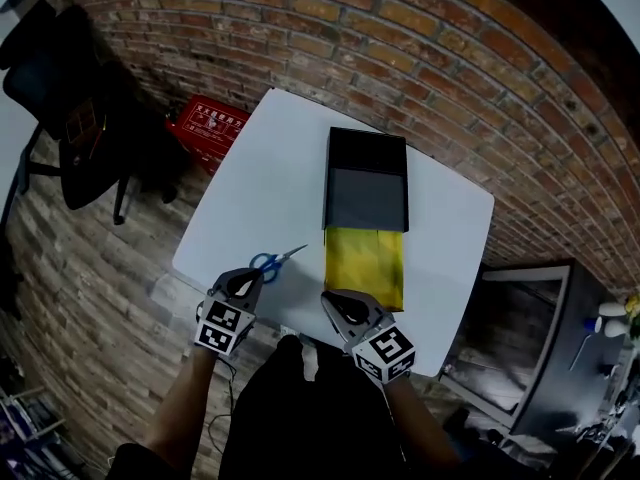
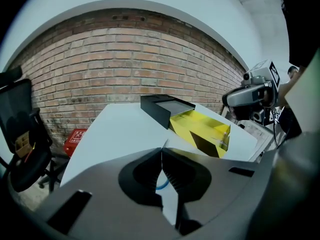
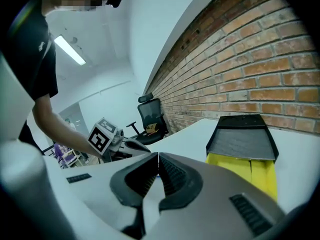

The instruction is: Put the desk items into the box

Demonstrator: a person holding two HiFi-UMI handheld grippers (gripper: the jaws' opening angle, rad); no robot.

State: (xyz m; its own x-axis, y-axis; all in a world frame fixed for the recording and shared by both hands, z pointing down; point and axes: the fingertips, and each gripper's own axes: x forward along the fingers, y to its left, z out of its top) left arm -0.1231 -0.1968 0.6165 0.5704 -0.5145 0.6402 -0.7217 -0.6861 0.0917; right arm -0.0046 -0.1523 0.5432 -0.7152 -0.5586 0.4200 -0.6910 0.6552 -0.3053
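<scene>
A white table [image 1: 260, 178] carries a long box: a black part [image 1: 366, 183] at the far end and an open yellow part [image 1: 365, 258] nearer me. Blue-handled scissors [image 1: 275, 261] lie left of the yellow part. My left gripper [image 1: 250, 276] hangs over the near table edge just behind the scissors, jaws shut and empty. In the left gripper view [image 2: 161, 151] a bit of blue handle [image 2: 161, 185] shows behind the jaws. My right gripper [image 1: 328, 298] is at the yellow part's near end, shut, with nothing in it [image 3: 158, 155]. The right gripper view shows the black part [image 3: 242, 136] and yellow part [image 3: 252, 171] ahead.
A red crate [image 1: 208, 123] sits on the floor left of the table, and a black office chair [image 1: 70, 118] stands further left. A brick wall [image 1: 420, 38] runs behind the table. A dark cabinet [image 1: 540, 348] stands at the right.
</scene>
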